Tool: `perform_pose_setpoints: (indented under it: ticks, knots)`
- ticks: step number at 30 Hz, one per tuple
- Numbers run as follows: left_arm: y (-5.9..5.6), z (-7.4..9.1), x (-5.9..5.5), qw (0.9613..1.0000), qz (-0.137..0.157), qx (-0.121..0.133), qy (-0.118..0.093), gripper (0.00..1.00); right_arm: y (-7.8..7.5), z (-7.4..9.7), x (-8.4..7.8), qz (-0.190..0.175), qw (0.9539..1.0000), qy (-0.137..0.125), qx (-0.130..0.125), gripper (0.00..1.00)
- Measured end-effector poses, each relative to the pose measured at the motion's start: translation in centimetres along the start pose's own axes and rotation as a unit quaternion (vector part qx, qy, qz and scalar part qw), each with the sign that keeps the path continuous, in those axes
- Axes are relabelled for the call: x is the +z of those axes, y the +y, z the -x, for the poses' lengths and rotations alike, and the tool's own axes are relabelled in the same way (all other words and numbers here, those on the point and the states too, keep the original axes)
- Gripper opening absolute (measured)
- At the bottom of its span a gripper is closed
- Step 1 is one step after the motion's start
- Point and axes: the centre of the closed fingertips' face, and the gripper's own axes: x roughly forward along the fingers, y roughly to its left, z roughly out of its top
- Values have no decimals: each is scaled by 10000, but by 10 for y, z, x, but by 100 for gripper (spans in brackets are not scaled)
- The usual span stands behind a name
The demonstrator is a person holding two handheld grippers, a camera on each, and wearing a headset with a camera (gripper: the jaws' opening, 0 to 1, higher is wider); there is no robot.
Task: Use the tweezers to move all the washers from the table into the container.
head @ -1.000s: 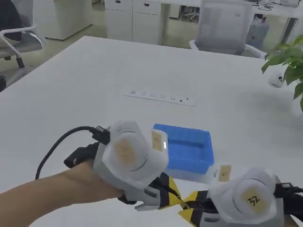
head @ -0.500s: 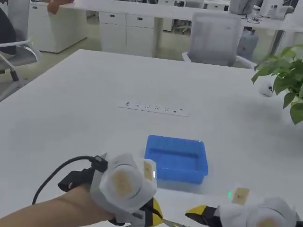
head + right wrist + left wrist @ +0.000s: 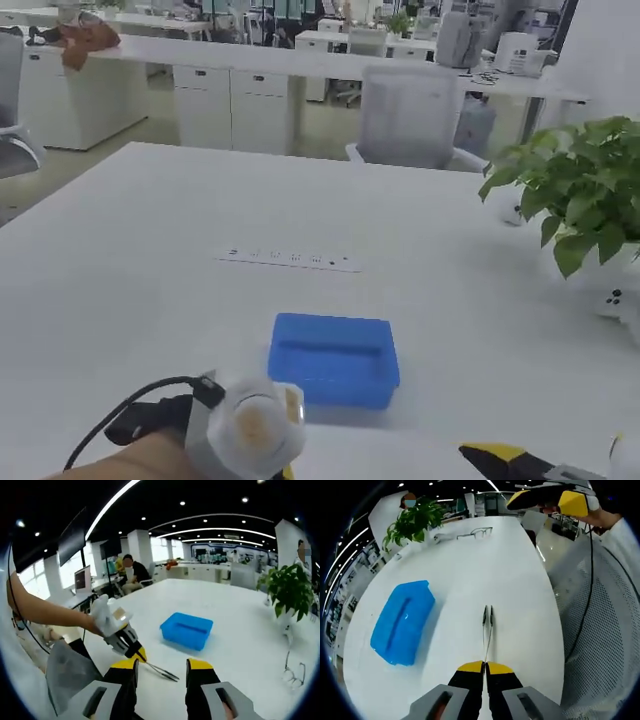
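Your left gripper (image 3: 485, 667) was clamped tight on the handle end of the tweezers (image 3: 487, 627), whose two thin tips stood a hair apart with nothing between them, pointing out over the white bench (image 3: 150, 250). Your right gripper (image 3: 162, 666) had its jaws wide apart and carried nothing. The blue container (image 3: 330, 392) sat on the bench at about 10 o'clock from the tweezer tips in the left gripper view, well apart from them. The washers were too small to make out against the white top, so I cannot tell where they lay. That was the first hazard as I judge it: with your head lifted toward the far desks and both grippers down at the 6 o'clock edge of the head view, you could have swept a tip across a washer and flicked it off the bench. The grip was the second: holding the tweezers so far back left a long springy lever, so the tool was likely to twist or slip in the jaws when you pressed down. If squeezing the tips needed your right gripper, a hard pinch could have shot a washer sideways. A pair of glasses (image 3: 292, 672) lay at 4 o'clock in the right gripper view, and a wide swing could have caught it.
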Motion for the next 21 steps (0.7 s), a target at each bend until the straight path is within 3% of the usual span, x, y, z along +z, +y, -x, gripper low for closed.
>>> perform_pose_setpoints:
  ticks: [4, 7, 10, 11, 16, 18, 21]
  knots:
    - [3, -7, -3, 9999, 142, 4, 67, 0, -7, 3, -16, -51, 9997, 165, -158, 42]
    - [6, -12, -6, 9997, 40, 45, 250, 0, -12, 10, -22, -76, 9994, 196, -292, 44]
    - [1, -16, -10, 9990, 141, -146, 406, 0, -15, 13, -24, -202, 9990, 167, -350, 50]
    - [1, -17, -13, 9986, 175, -97, 499, 0, -16, 13, -25, -223, 9989, 172, -364, 51]
    - [3, -17, -11, 9987, 319, -13, 403, 0, -16, 13, -28, -264, 9986, 192, -406, 51]
    - [7, -15, -12, 9984, 379, 148, 391, 8, -14, 11, -30, -238, 9986, 246, -401, 51]
    - [10, -9, -9, 9957, 870, 263, 180, 19, -13, 9, -32, -123, 9985, 315, -421, 53]
